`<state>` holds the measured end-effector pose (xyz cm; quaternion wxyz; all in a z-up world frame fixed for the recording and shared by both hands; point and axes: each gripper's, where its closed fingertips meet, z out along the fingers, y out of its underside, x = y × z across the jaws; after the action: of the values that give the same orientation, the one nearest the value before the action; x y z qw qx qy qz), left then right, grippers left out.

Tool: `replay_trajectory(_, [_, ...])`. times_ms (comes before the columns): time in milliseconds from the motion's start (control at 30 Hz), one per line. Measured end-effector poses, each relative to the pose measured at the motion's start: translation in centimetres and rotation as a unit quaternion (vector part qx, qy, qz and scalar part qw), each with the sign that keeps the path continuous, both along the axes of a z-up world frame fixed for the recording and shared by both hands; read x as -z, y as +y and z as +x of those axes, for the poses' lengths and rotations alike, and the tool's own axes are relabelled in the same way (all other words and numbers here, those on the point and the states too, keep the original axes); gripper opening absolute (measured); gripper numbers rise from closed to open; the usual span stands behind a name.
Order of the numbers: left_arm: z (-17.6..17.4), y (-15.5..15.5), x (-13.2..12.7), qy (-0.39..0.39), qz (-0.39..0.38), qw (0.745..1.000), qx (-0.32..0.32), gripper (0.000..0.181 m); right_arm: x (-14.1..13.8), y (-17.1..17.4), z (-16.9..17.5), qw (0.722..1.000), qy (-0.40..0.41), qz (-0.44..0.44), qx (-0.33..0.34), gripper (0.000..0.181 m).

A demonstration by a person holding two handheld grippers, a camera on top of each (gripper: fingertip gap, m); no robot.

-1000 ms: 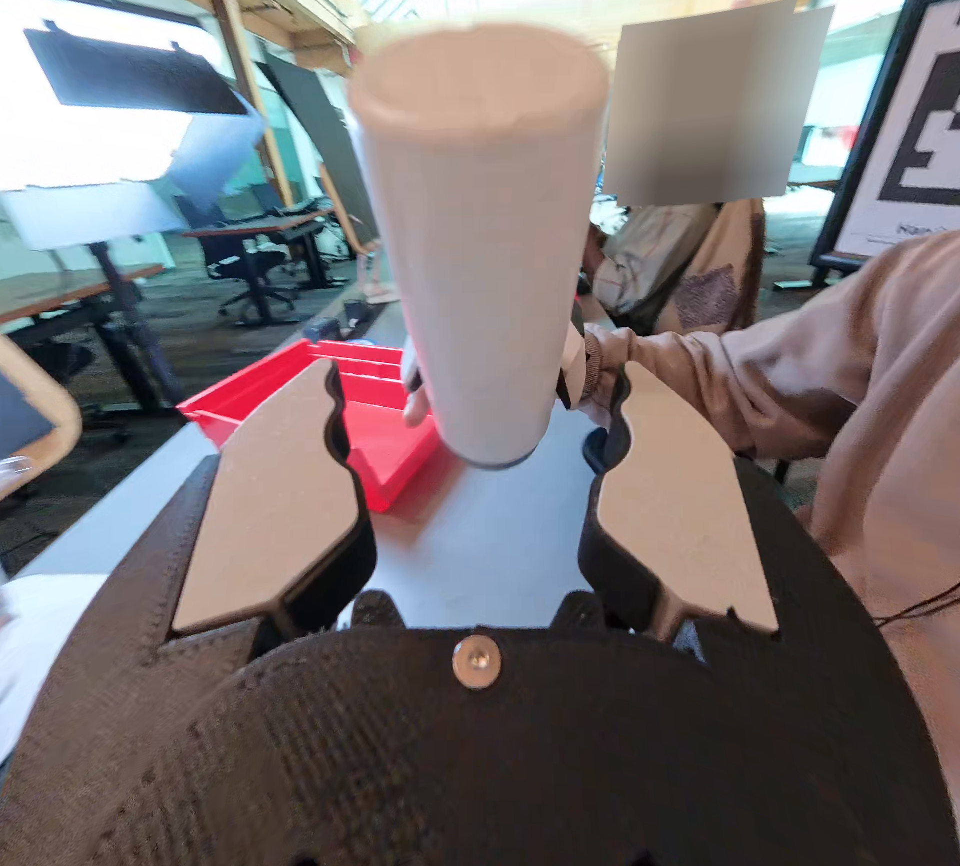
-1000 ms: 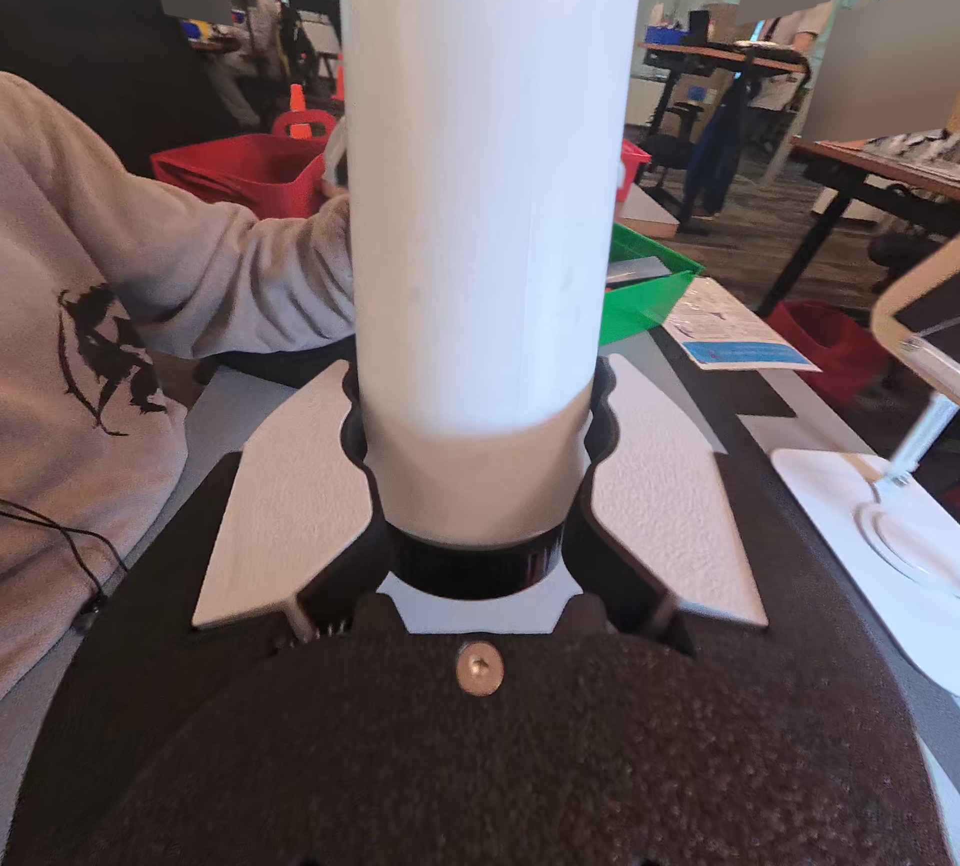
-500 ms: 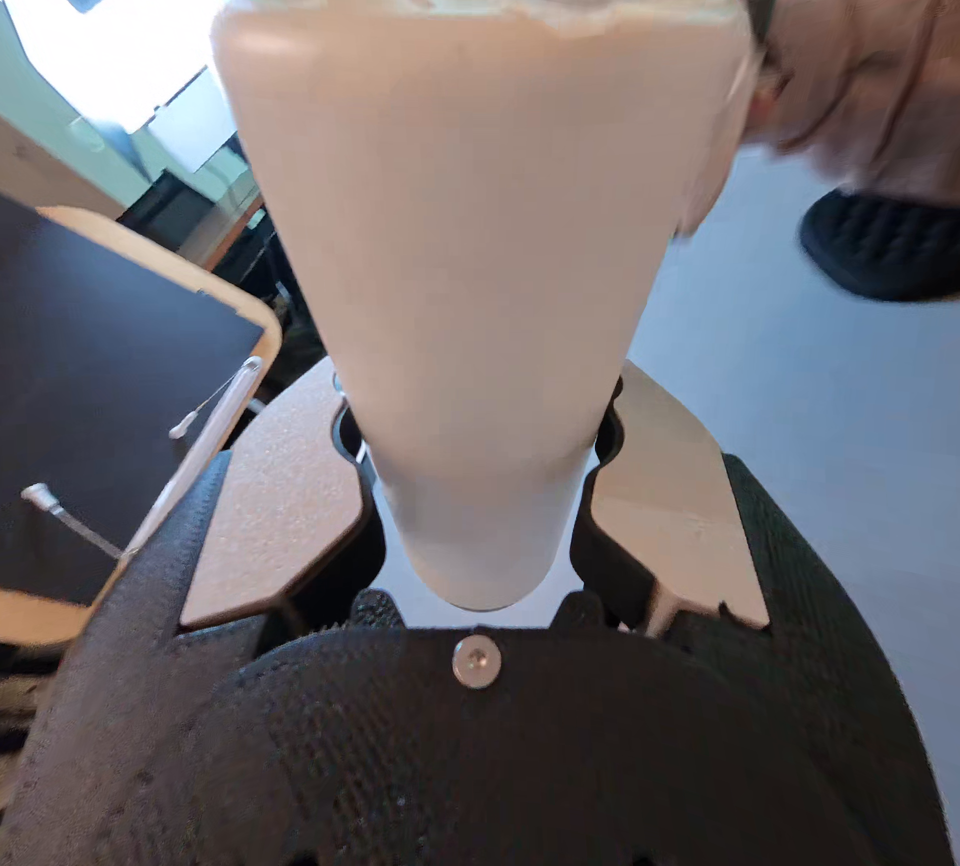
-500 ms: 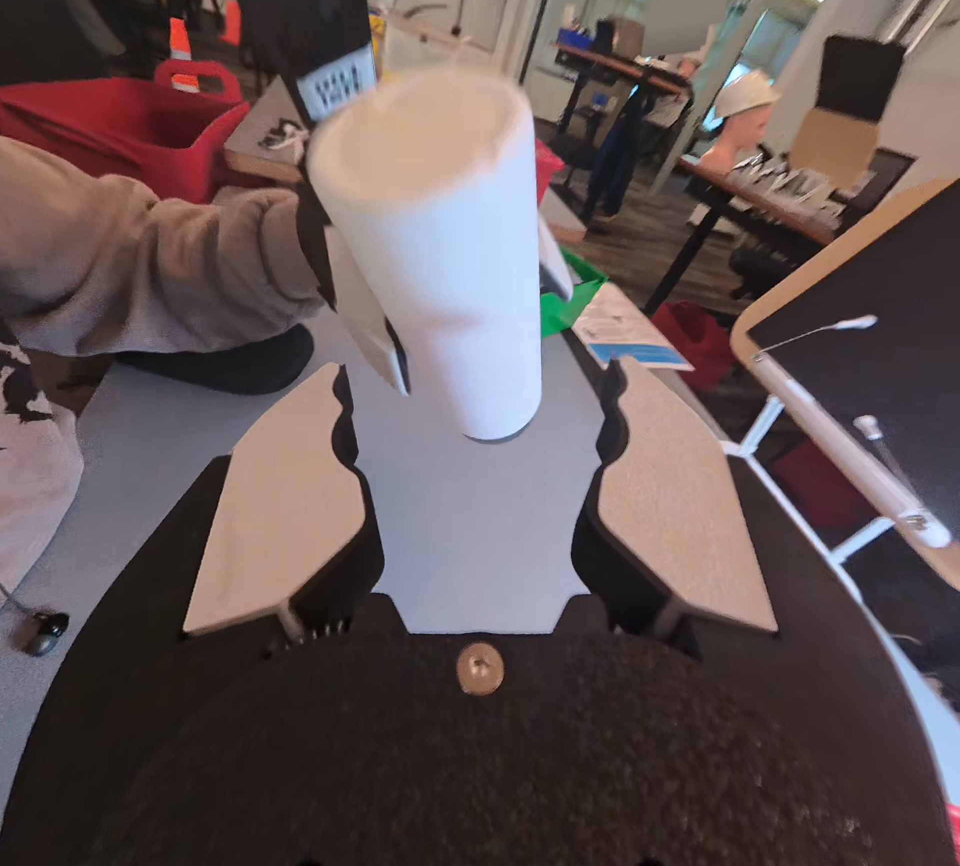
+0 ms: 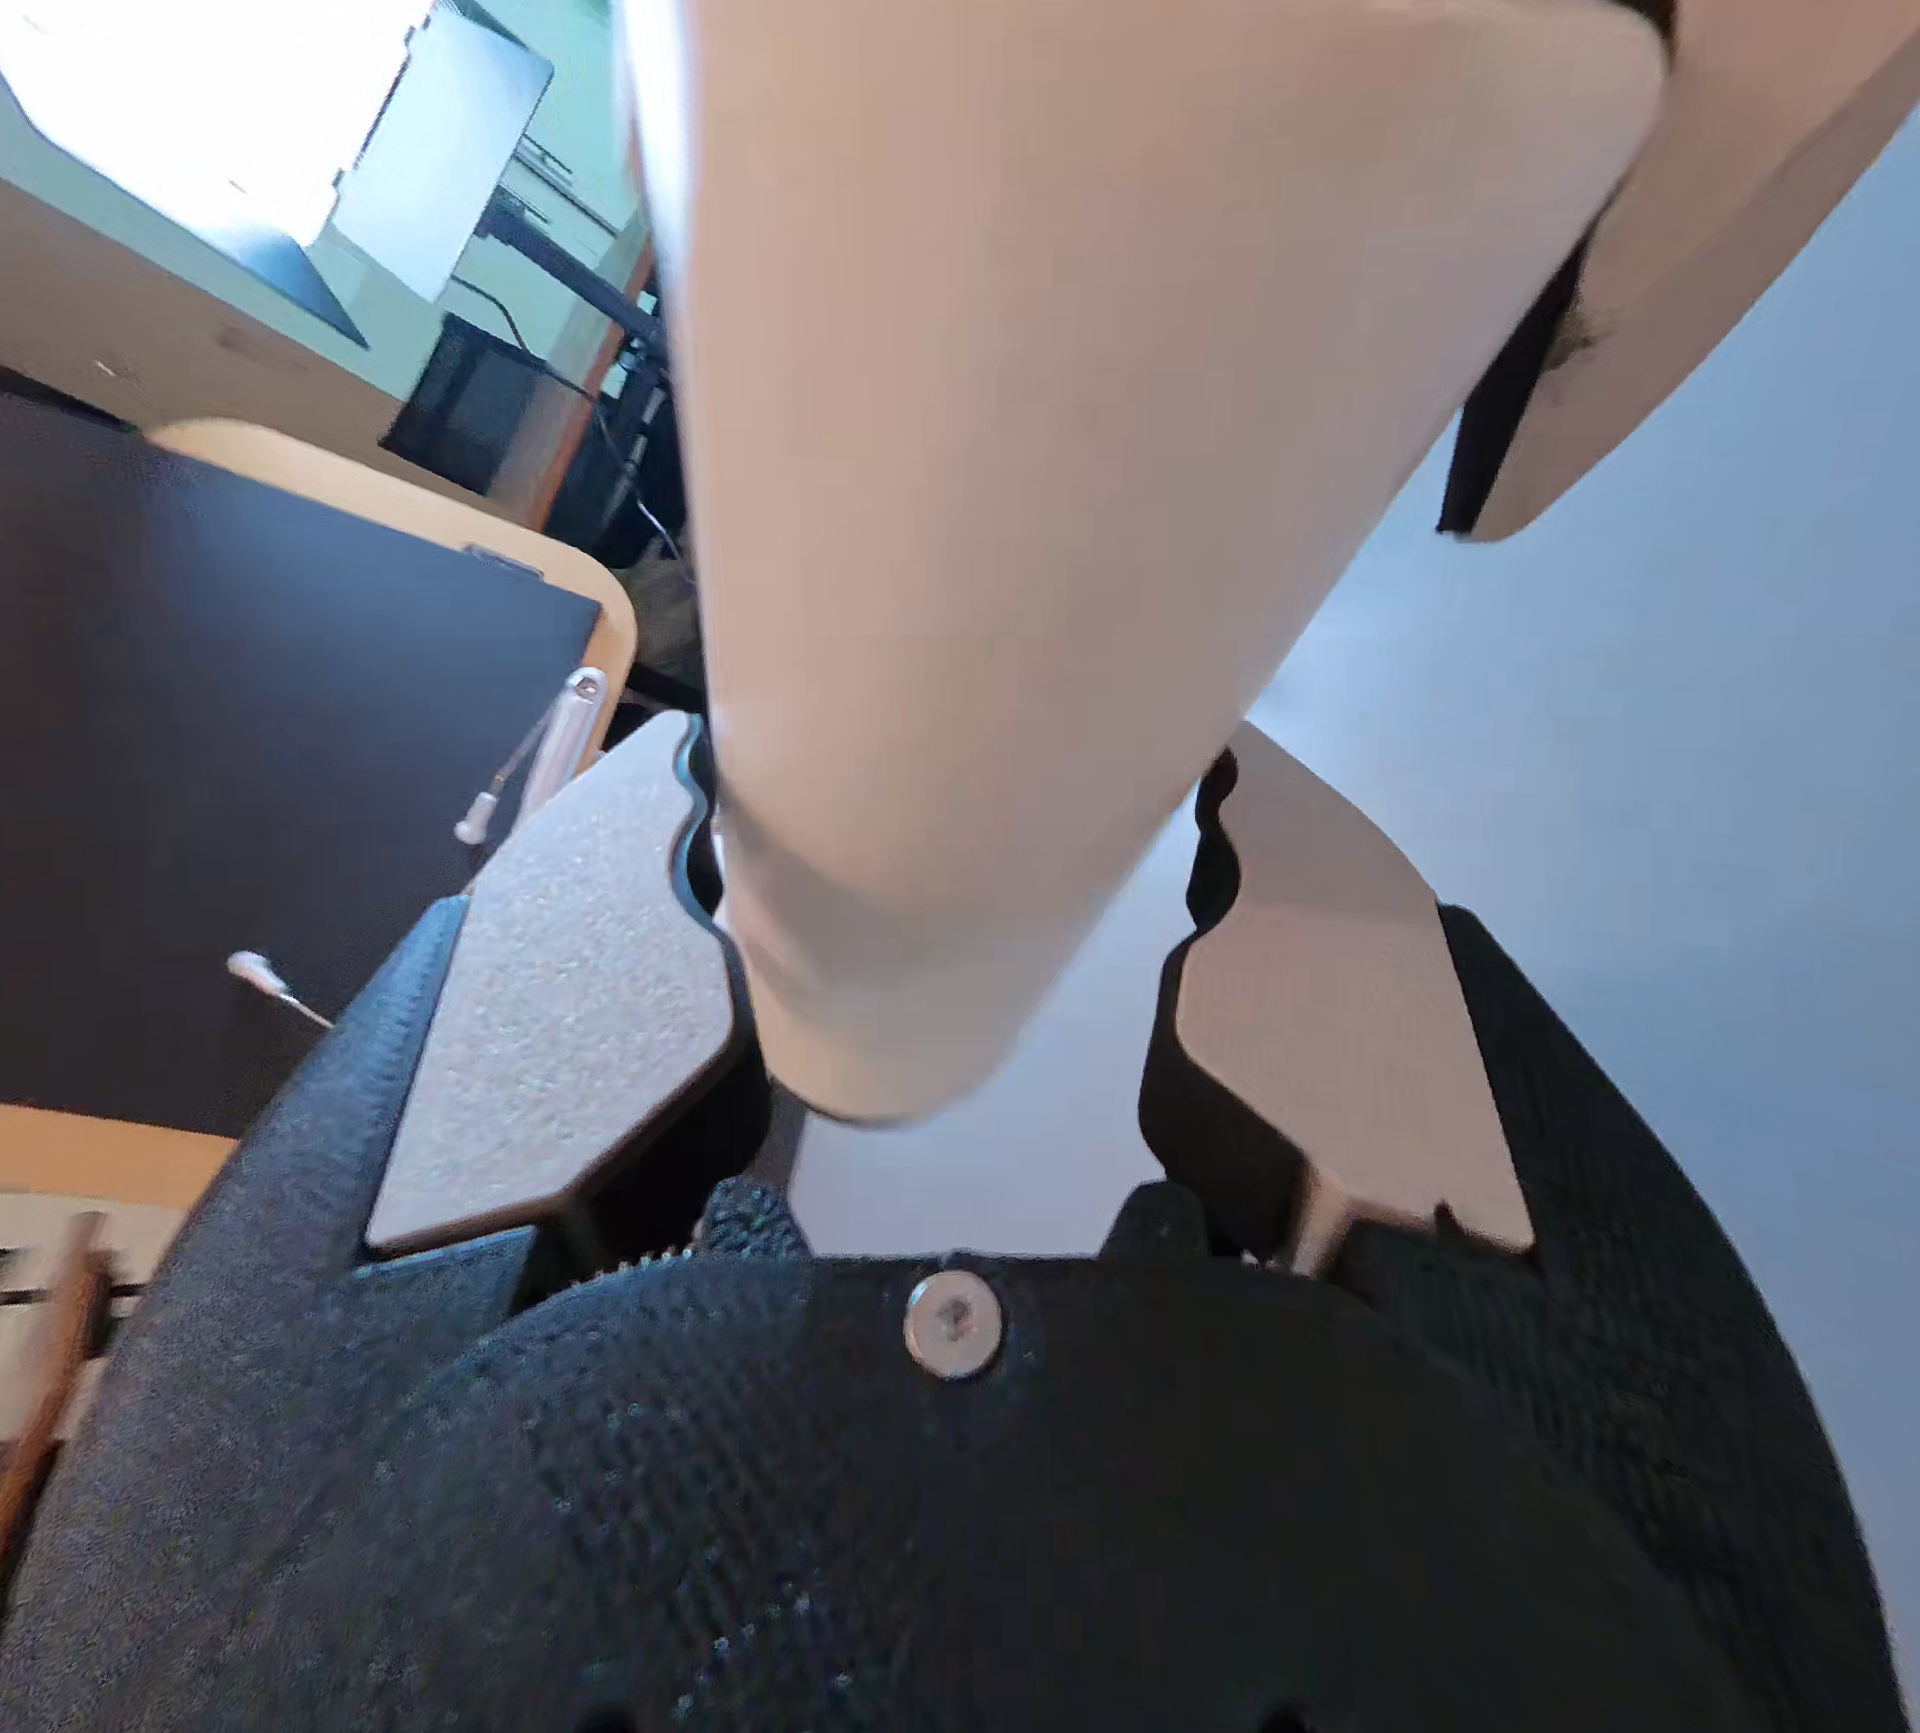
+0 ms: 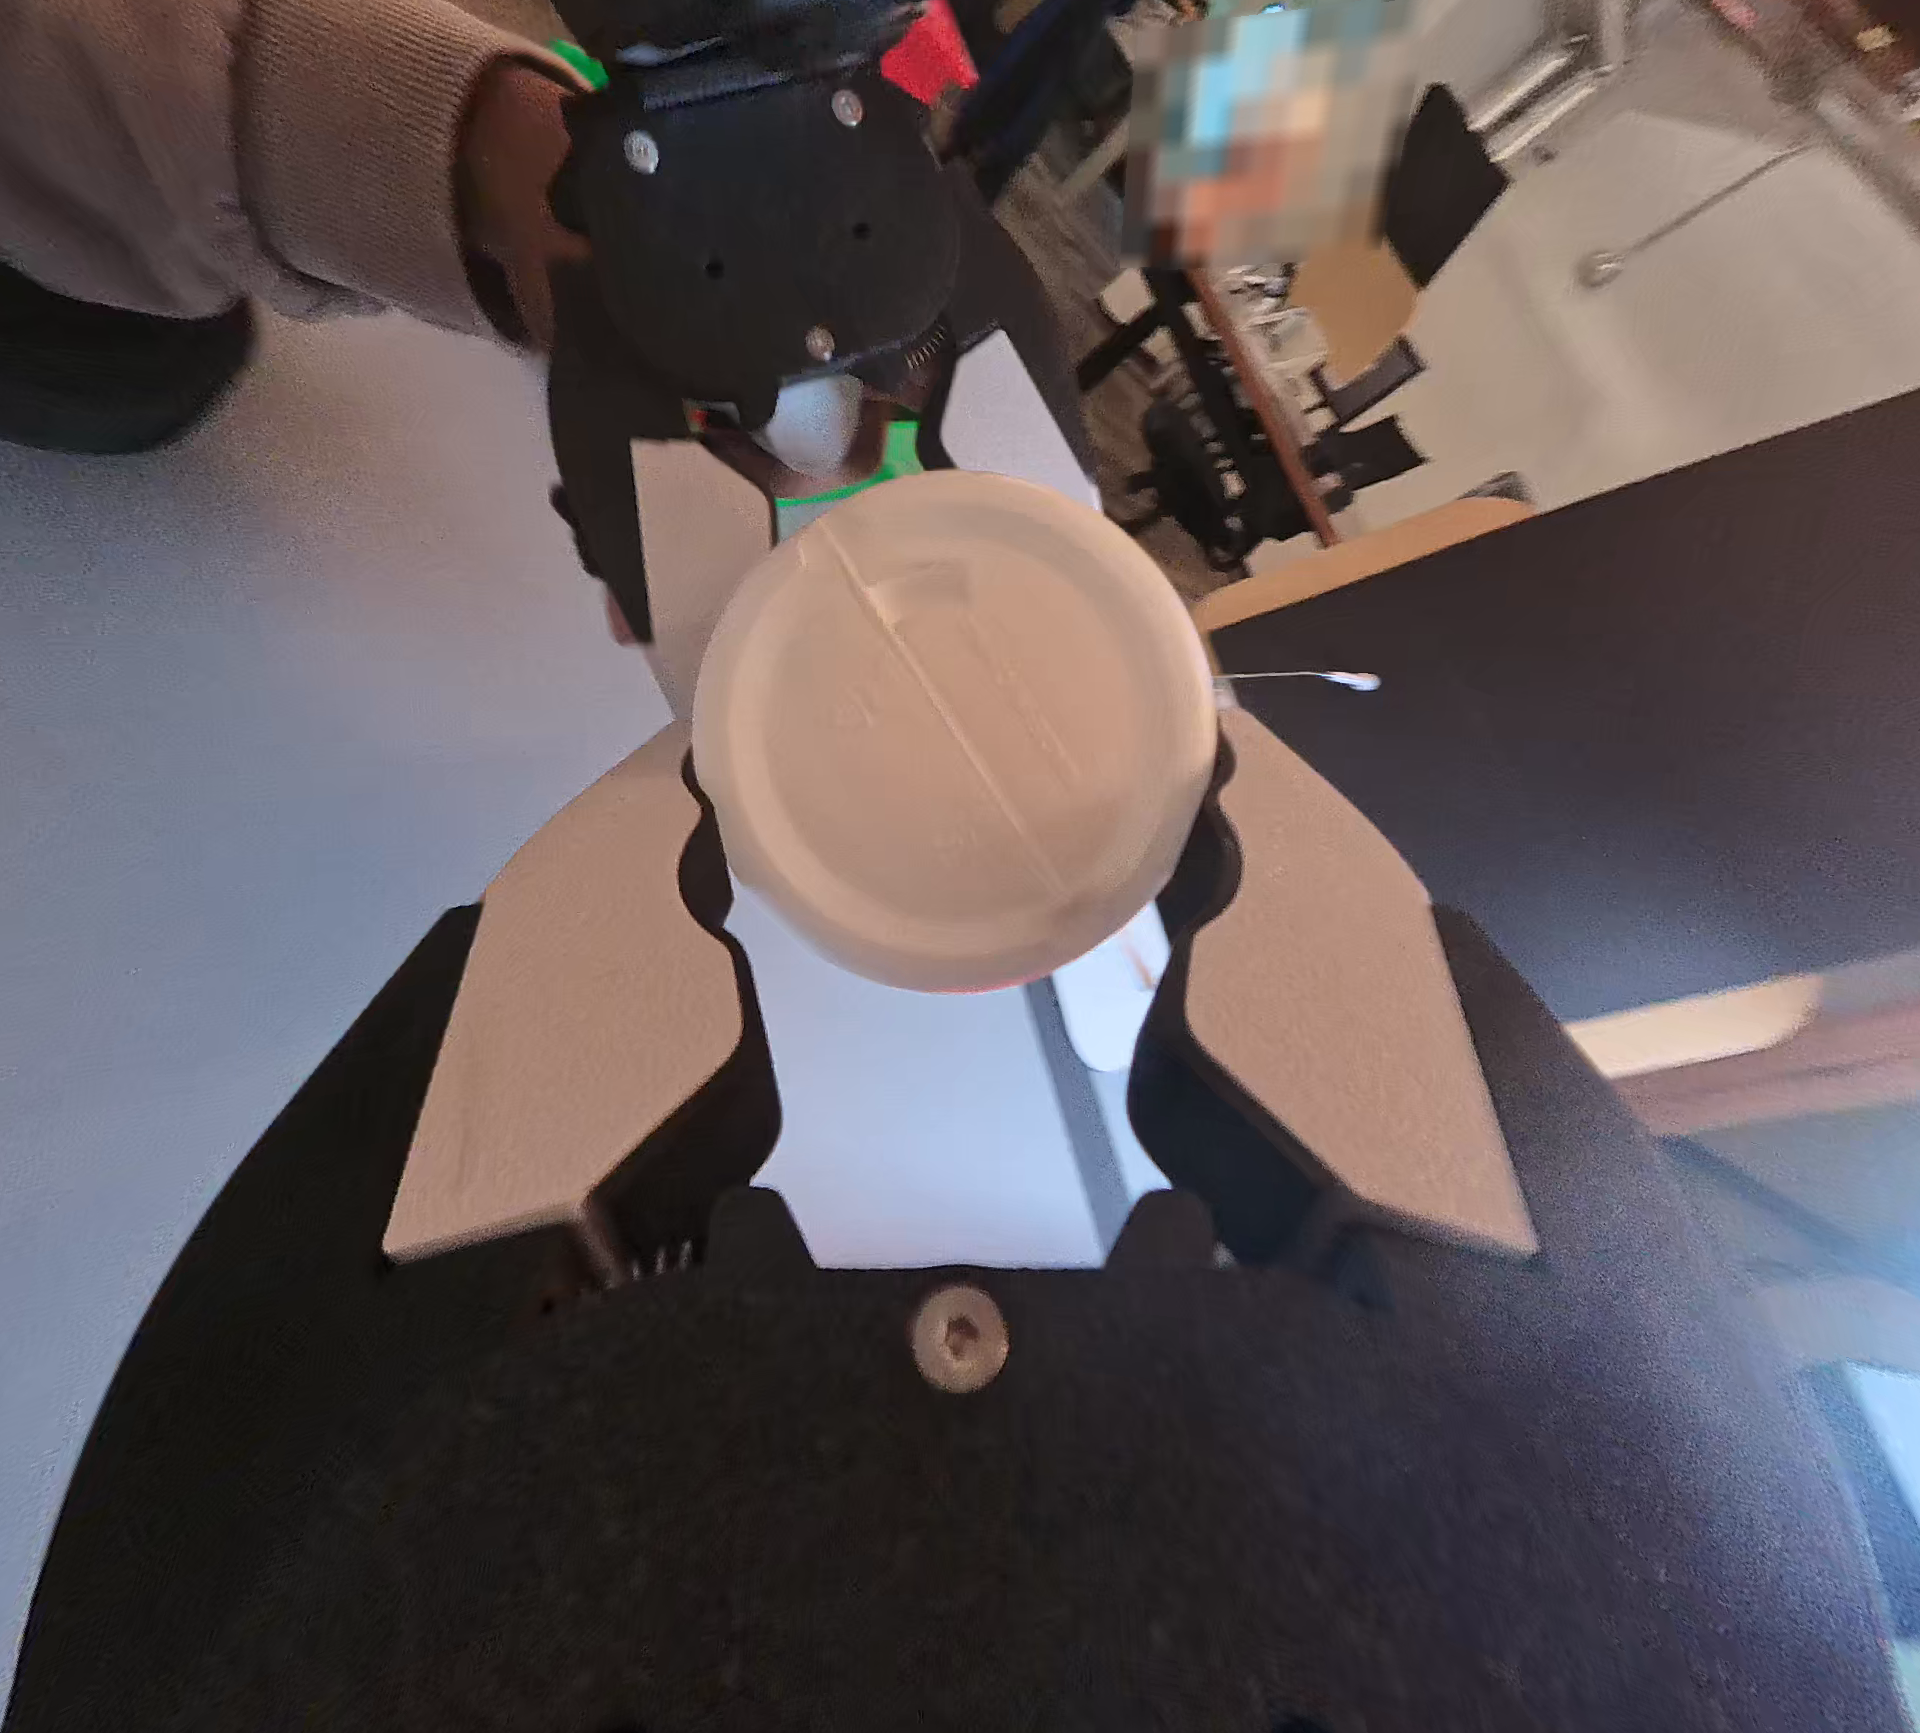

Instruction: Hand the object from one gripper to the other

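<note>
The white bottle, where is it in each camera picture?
Left wrist view: the white bottle fills the middle, its narrow end down between the near jaws.
Right wrist view: its round end faces the camera, centre, between the near jaws.
Shared landmark: the black panel with a tan edge.

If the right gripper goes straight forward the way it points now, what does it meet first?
The right gripper would probably first meet the round flat end of the white bottle, already level with its fingertips; the left gripper lies beyond. Depth is unclear.

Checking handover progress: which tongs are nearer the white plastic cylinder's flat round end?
Right. Right tongs flank that end of the white plastic cylinder; left tongs sit at its far end.
</note>
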<state>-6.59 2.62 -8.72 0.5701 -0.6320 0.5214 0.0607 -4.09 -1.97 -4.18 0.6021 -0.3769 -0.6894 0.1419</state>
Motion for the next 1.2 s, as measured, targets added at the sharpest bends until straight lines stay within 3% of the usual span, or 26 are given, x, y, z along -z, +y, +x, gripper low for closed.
replay_trajectory(67, [-1.1, 0.1, -0.9, -0.086, -0.049, 0.995, 0.010, 0.099, -1.2, 0.7, 0.4, 0.998, 0.023, 0.057, 0.032, 0.086])
replay_trajectory(133, [-2.0, 0.1, -2.4, -0.233, -0.123, 0.964, 0.047, 0.094, -2.5, 0.8, 0.7, 0.990, 0.055, 0.116, 0.049, 0.086])
replay_trajectory(167, [-2.4, -0.1, -3.2, -0.324, -0.178, 0.926, 0.076, 0.091, -3.1, 0.5, 0.7, 0.985, 0.073, 0.147, 0.051, 0.086])
replay_trajectory(200, [-2.7, -0.1, -4.1, -0.416, -0.236, 0.872, 0.108, 0.088, -3.8, 0.1, 0.7, 0.978, 0.093, 0.181, 0.050, 0.086])
replay_trajectory(267, [-3.4, -0.1, -5.5, -0.562, -0.323, 0.741, 0.175, 0.085, -4.8, -0.9, 0.8, 0.956, 0.131, 0.259, 0.048, 0.087])
replay_trajectory(333, [-3.4, -0.5, -6.4, -0.641, -0.378, 0.622, 0.244, 0.088, -4.8, -2.0, 0.6, 0.932, 0.153, 0.328, 0.034, 0.086])
replay_trajectory(367, [-3.3, -0.8, -7.1, -0.663, -0.391, 0.577, 0.275, 0.092, -4.6, -2.4, 0.5, 0.922, 0.161, 0.351, 0.026, 0.086])
replay_trajectory(400, [-2.9, -1.3, -7.7, -0.673, -0.394, 0.550, 0.299, 0.094, -4.2, -2.7, 0.2, 0.915, 0.165, 0.369, 0.018, 0.086])
replay_trajectory(433, [-2.2, -2.0, -8.2, -0.672, -0.393, 0.541, 0.319, 0.098, -3.6, -3.0, -0.2, 0.905, 0.169, 0.391, 0.011, 0.086])
replay_trajectory(467, [-1.4, -2.8, -8.7, -0.664, -0.392, 0.543, 0.333, 0.097, -2.7, -3.2, -0.7, 0.897, 0.163, 0.412, 0.004, 0.086])
replay_trajectory(533, [0.0, -3.5, -8.9, -0.647, -0.388, 0.571, 0.324, 0.107, -1.5, -3.7, -1.7, 0.882, 0.174, 0.438, -0.004, 0.086])
replay_trajectory(567, [-0.1, -3.4, -8.8, -0.647, -0.376, 0.583, 0.316, 0.097, -1.4, -3.9, -1.9, 0.878, 0.179, 0.444, -0.003, 0.086])
replay_trajectory(667, [-1.3, -2.7, -8.7, -0.649, -0.358, 0.604, 0.291, 0.094, -0.8, -2.5, -2.2, 0.906, 0.155, 0.394, 0.011, 0.087])
replay_trajectory(767, [-3.6, -1.4, -8.6, -0.638, -0.289, 0.672, 0.242, 0.091, 1.7, -1.3, -2.9, 0.968, 0.075, 0.239, -0.026, 0.081])
replay_trajectory(833, [-5.4, -0.7, -8.4, -0.612, -0.249, 0.723, 0.204, 0.090, 3.1, -1.0, -2.8, 0.998, 0.014, 0.039, -0.042, 0.084])
replay_trajectory(900, [-6.6, 0.0, -7.4, -0.554, -0.200, 0.793, 0.154, 0.090, 3.2, -1.4, -2.1, 0.987, -0.017, -0.138, -0.075, 0.087])
replay_trajectory(1033, [-5.9, 0.5, -5.3, -0.416, -0.128, 0.896, 0.084, 0.089, -1.2, 0.5, -0.3, 0.961, 0.083, -0.252, -0.080, 0.091])
replay_trajectory(1100, [-4.3, 0.7, -3.8, -0.334, -0.097, 0.936, 0.060, 0.089, -2.7, 1.7, 0.7, 0.952, 0.115, -0.278, -0.055, 0.080])
replay_trajectory(1200, [-1.5, 0.6, -1.4, -0.228, -0.071, 0.970, 0.045, 0.089, -4.4, 1.6, 2.0, 0.937, 0.130, -0.321, -0.052, 0.061])
